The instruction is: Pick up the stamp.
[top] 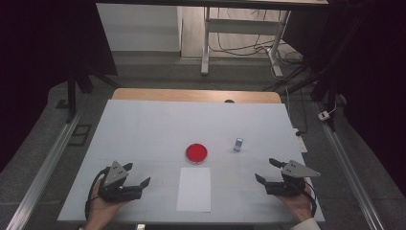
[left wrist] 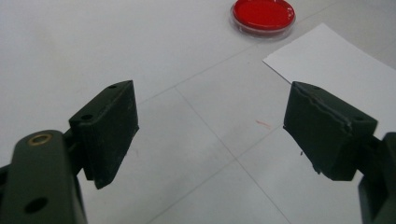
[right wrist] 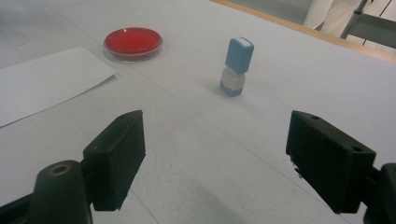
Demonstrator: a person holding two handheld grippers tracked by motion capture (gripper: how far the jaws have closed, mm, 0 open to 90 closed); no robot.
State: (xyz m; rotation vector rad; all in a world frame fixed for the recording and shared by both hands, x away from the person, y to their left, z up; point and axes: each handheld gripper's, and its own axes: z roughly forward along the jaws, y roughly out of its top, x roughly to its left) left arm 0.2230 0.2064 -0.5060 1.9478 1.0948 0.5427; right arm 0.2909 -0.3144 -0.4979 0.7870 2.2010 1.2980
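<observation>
A round red dish (top: 197,153) sits near the middle of the white table (top: 143,124), also in the left gripper view (left wrist: 263,16) and the right gripper view (right wrist: 133,42). A white sheet of paper (top: 194,189) lies just in front of it. A small blue and white stamp (top: 238,144) stands upright to the dish's right, ahead of the right jaws (right wrist: 237,66). My left gripper (top: 136,174) rests low at the front left, open and holding nothing (left wrist: 210,135). My right gripper (top: 266,170) rests at the front right, open, with bare table between its jaws (right wrist: 215,158).
A wooden strip (top: 196,95) runs along the table's far edge, with a small dark object (top: 229,101) on it. Beyond stand a white desk frame (top: 239,28) and cables on the floor (top: 287,57). Metal rails (top: 43,167) flank the table.
</observation>
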